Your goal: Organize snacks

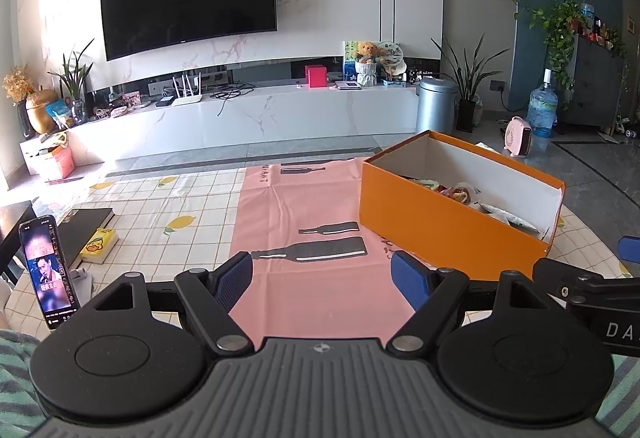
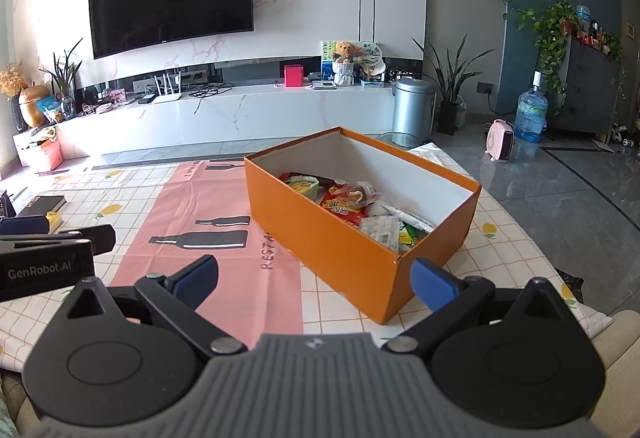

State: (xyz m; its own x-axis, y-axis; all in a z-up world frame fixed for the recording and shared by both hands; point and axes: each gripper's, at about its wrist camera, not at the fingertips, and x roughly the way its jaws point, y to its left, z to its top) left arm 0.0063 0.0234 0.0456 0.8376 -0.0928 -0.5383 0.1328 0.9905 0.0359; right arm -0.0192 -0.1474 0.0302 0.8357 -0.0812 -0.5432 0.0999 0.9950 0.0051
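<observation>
1. Left wrist view: the left gripper [image 1: 322,274] is held low over the pink bottle-print cloth runner [image 1: 304,222], jaws spread wide with nothing between the blue pads. The open orange cardboard box [image 1: 440,230] is seen to its right on the table, snack packets only partly visible over its wall. A phone [image 1: 48,270] is propped at far left, a black book [image 1: 80,234] behind it.

2. Right wrist view: the right gripper [image 2: 316,280] is likewise parted and empty, hovering just short of the box's near corner. The assorted snack packets [image 2: 352,210] are piled loosely inside (red, green, white wrappers), likely gathered there for tidiness. No loose snacks are seen on the checked lemon-print tablecloth [image 2: 500,234], so the task is judged near done.
</observation>
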